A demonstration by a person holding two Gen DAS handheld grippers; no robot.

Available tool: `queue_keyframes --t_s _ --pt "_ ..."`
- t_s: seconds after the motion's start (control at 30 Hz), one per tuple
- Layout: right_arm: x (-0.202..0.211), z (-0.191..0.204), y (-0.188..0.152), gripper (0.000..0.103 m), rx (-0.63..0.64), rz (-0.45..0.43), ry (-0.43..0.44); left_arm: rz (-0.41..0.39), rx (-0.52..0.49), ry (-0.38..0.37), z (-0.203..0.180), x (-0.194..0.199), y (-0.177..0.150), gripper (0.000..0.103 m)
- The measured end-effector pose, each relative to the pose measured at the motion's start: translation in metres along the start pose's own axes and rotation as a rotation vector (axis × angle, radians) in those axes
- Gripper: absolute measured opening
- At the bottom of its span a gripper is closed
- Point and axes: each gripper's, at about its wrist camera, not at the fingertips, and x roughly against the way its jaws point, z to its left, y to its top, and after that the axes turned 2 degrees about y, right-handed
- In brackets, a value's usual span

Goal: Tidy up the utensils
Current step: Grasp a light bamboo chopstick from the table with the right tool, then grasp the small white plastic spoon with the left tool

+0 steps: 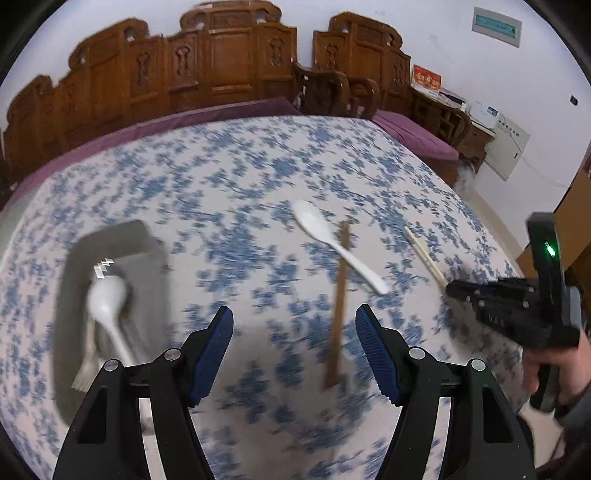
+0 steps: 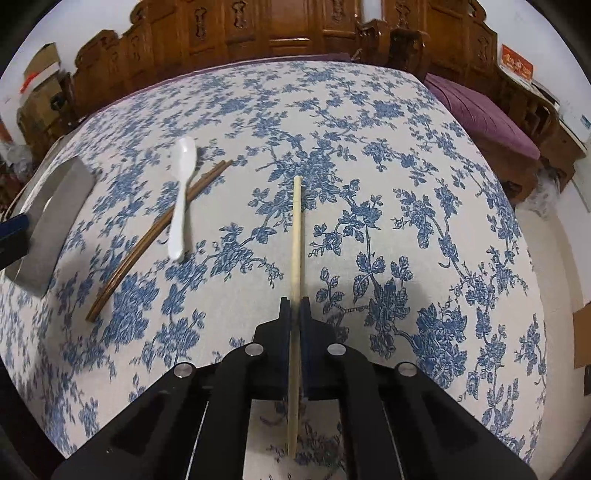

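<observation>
The right gripper [image 2: 295,301] has its jaws pinched tight on the pale chopsticks [image 2: 296,229], which run forward between the pads and lie along the tablecloth [image 2: 406,155]. The left gripper [image 1: 294,325] stands wide with nothing between its blue pads, above the cloth and just beside the dark chopsticks [image 1: 338,310]. Only the left view, blurred, shows the grey tray [image 1: 74,295] from above, with a white spoon [image 1: 107,310] and what seem to be pale forks in it, and the person's hand [image 1: 554,369] holding the right tool. The right view is sharper: it shows the loose white spoon [image 2: 181,199] lying across the dark chopsticks near the tray's end at left. The cloth is cream with blue flowers; behind it stand carved wooden benches [image 2: 258,33] with purple cushions [image 2: 484,114], against a white wall.
</observation>
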Motion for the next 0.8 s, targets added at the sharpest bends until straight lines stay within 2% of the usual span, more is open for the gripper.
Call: queue_keyframes --t_s 0.17,0.27,0.5,0.57,0.63,0.7,0.8 --pt "0.005 -0.007 -0.003 0.006 -0.013 -0.014 0.046 0.054 0.010 -0.008 -0.021 -0.032 0.016 0.065" --pt "0.003 -0.013 -0.003 0.006 -0.021 -0.010 0.052 0.108 0.060 -0.027 -0.024 -0.060 0.028 0.059" --pt "0.002 -0.035 -0.002 0.006 -0.086 -0.014 0.107 0.176 0.156 -0.025 -0.025 -0.109 0.050 0.054" --pt "0.005 -0.039 0.000 0.006 -0.099 -0.027 0.116 0.185 0.163 -0.010 -0.026 -0.117 0.055 0.045" --pt "0.009 -0.040 0.002 0.006 -0.105 -0.038 0.123 0.206 0.182 -0.008 -0.027 -0.128 0.059 0.042" --pt "0.012 -0.040 0.004 0.006 -0.101 -0.046 0.123 0.227 0.206 -0.003 -0.026 -0.137 0.062 0.035" --pt "0.015 -0.036 0.005 0.006 -0.090 -0.057 0.121 0.225 0.226 0.003 -0.025 -0.143 0.066 0.029"
